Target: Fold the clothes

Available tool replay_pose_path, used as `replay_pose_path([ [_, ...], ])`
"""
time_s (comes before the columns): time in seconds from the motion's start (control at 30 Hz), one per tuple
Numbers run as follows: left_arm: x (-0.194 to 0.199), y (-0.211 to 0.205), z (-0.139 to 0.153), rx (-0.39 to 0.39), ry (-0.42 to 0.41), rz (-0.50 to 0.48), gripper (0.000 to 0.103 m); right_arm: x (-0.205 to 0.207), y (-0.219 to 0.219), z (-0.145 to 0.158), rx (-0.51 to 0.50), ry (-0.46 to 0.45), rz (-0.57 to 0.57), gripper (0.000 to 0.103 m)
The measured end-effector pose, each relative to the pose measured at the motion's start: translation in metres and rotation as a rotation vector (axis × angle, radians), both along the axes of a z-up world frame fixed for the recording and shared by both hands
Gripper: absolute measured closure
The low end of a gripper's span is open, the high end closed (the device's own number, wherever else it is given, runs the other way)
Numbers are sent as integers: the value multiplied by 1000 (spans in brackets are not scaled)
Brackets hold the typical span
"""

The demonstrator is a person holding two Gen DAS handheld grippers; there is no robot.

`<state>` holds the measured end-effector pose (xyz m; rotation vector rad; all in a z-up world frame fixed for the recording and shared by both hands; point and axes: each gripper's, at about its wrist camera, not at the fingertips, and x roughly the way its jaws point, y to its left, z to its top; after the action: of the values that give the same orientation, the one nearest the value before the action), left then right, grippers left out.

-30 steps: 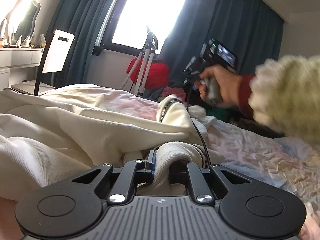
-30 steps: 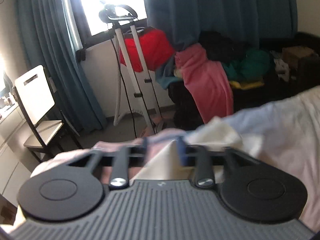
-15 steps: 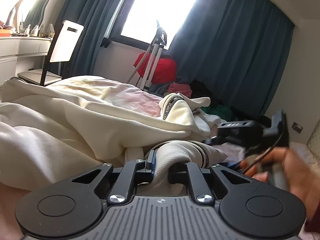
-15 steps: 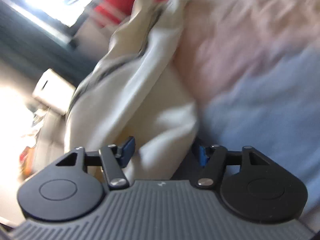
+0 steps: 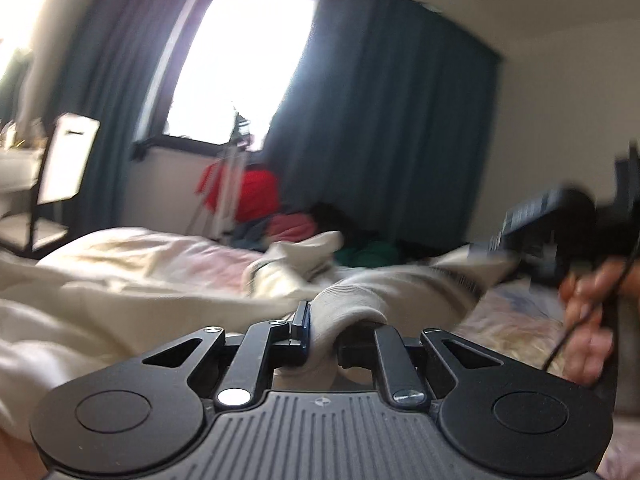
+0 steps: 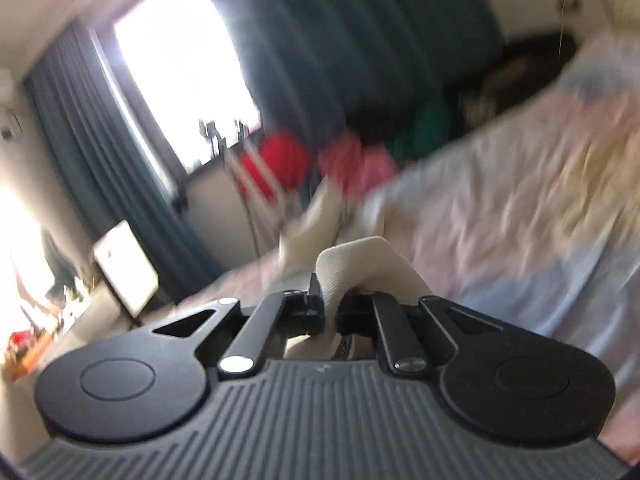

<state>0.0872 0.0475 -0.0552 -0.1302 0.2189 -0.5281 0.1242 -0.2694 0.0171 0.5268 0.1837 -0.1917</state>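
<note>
A cream knit garment [image 5: 132, 292] lies crumpled across the bed. My left gripper [image 5: 325, 330] is shut on a ribbed fold of it [image 5: 344, 304]. My right gripper [image 6: 329, 306] is shut on another ribbed fold of the same cream garment [image 6: 360, 260], lifted above the bed. In the left wrist view the right gripper [image 5: 560, 216] shows blurred at the far right, held by a hand [image 5: 588, 320], with cream cloth stretched toward it.
The bed has a pale pink and blue sheet [image 6: 520, 208]. Beyond it are a white chair [image 5: 64, 168], a white stand [image 5: 228, 184], a pile of red, pink and green clothes [image 5: 248, 192], dark teal curtains [image 5: 380, 120] and a bright window.
My right gripper was open over the cream garment half a second ago; now it is shut on a fold and lifted. The left gripper kept its grip and tilted upward.
</note>
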Motion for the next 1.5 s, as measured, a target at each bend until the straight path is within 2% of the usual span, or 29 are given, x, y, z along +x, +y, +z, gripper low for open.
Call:
replay_pose_path([
  [0.1, -13, -15, -2, 55, -28, -47, 87, -14, -1, 18, -85, -76, -52, 94],
  [0.2, -12, -32, -14, 126, -26, -45, 87, 15, -1, 10, -200, -53, -70, 91],
  [0.23, -8, -37, -19, 144, -12, -44, 87, 27, -4, 2, -207, -28, -62, 91],
  [0.3, 0, -45, -30, 177, 12, -32, 88, 54, -18, -23, -173, 54, -27, 90],
  [0.4, 12, -56, -43, 218, 39, -27, 88, 95, -52, -68, -29, 233, 50, 88],
  [0.47, 18, -61, -49, 230, 51, -26, 88, 113, -71, -94, 104, 345, 96, 79],
  [0.53, 24, -64, -55, 240, 59, -32, 88, 115, -77, -105, 150, 337, 115, 52],
  [0.6, 28, -64, -59, 241, 63, -28, 88, 107, -77, -98, 150, 290, 117, 34],
  [0.8, 37, -58, -63, 205, 100, -10, 88, 57, -91, -65, 172, 171, 97, 34],
  [0.9, 31, -56, -60, 199, 113, 0, 88, 26, -115, -70, 272, 221, 24, 33],
  [1.0, 24, -54, -56, 195, 129, 12, 88, -3, -135, -87, 411, 352, -68, 33],
  [1.07, 18, -53, -53, 191, 140, 22, 87, -19, -139, -96, 431, 395, -78, 33],
  [1.17, 14, -52, -47, 201, 166, 35, 85, -38, -135, -103, 458, 446, 4, 34],
  [1.33, 2, -46, -37, 202, 234, 62, 79, -34, -130, -144, 774, 461, 198, 34],
  [1.4, -6, -43, -31, 202, 246, 76, 74, -26, -121, -156, 813, 485, 239, 34],
  [1.5, -18, -36, -23, 196, 258, 103, 66, -20, -107, -158, 817, 473, 255, 35],
])
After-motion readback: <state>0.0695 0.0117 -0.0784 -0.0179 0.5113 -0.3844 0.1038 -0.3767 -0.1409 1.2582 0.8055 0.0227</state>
